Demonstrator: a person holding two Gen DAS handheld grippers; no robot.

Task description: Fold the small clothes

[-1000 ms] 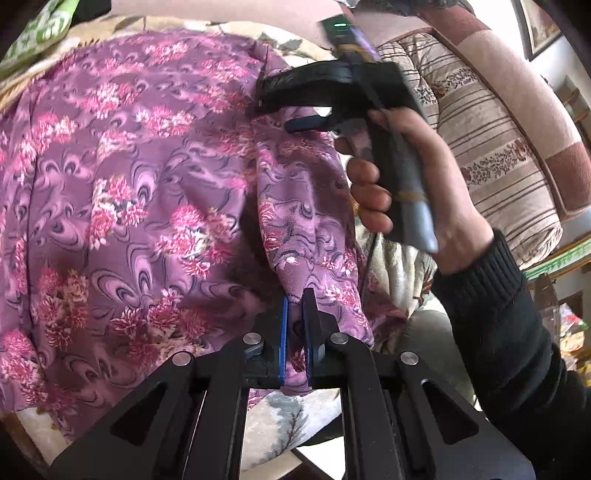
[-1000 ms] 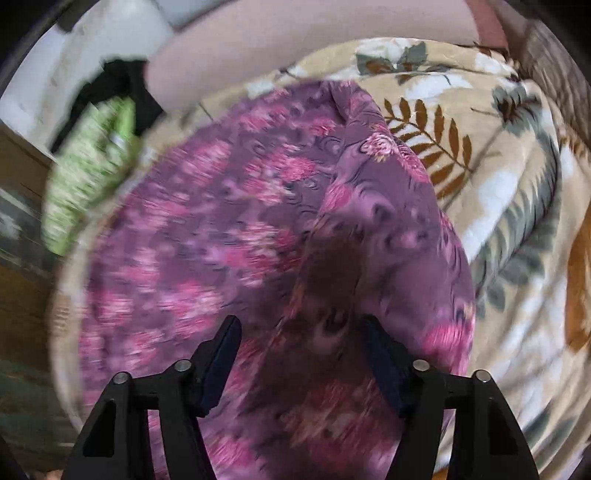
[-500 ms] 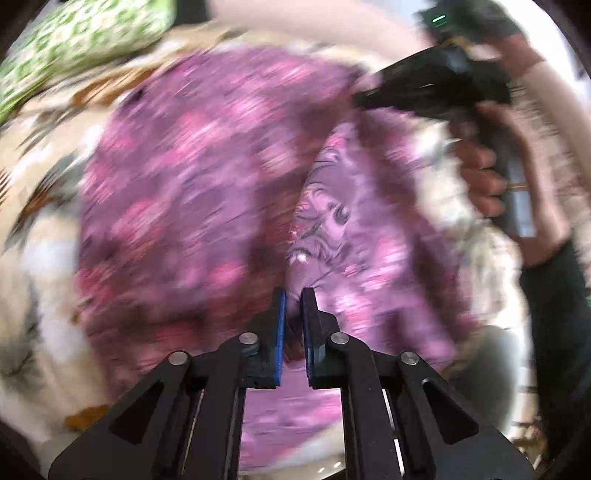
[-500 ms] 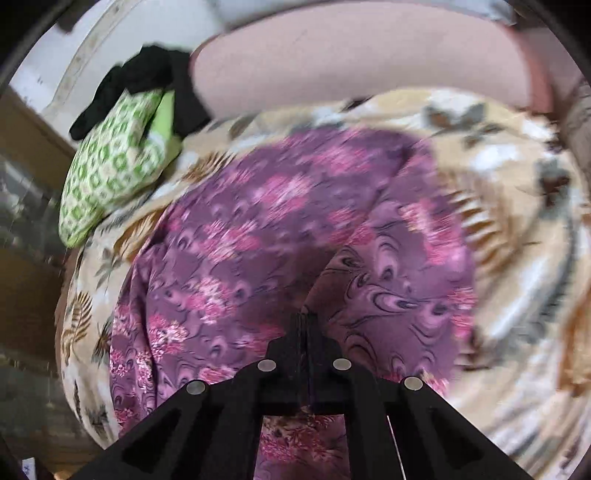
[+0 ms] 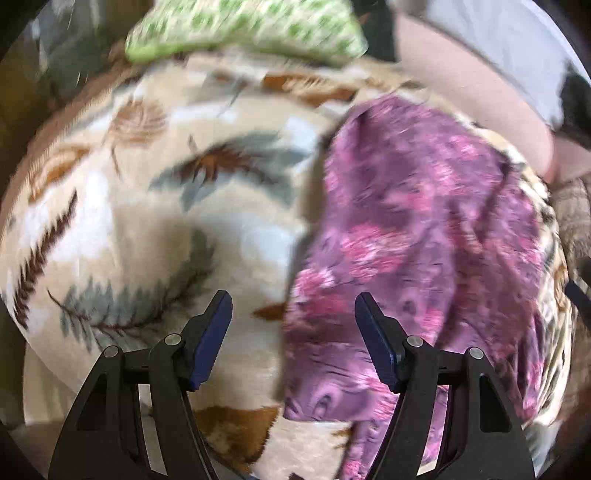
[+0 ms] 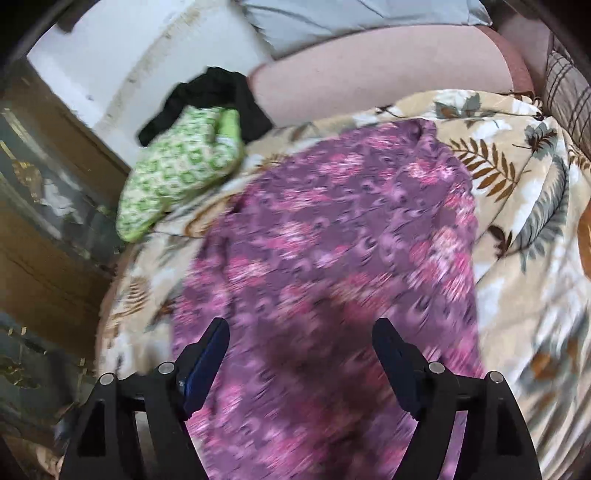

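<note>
A purple garment with pink flowers (image 5: pixel 424 236) lies folded into a narrower strip on a beige leaf-print blanket (image 5: pixel 147 206). It also fills the middle of the right wrist view (image 6: pixel 332 277). My left gripper (image 5: pixel 293 321) is open and empty, hovering over the garment's left edge. My right gripper (image 6: pixel 301 350) is open and empty, just above the near part of the garment. Both views are blurred by motion.
A folded green and white patterned cloth (image 6: pixel 177 173) lies at the blanket's (image 6: pixel 517 192) far left, also seen in the left wrist view (image 5: pixel 243 29). A black cloth (image 6: pixel 218 92) sits behind it. A pink sofa back (image 6: pixel 369 70) runs behind; a wooden cabinet (image 6: pixel 44 221) stands left.
Both grippers were shut on the purple garment's edge half a second ago. They carried it over, let go and now stand open. The garment now covers less of the blanket.
</note>
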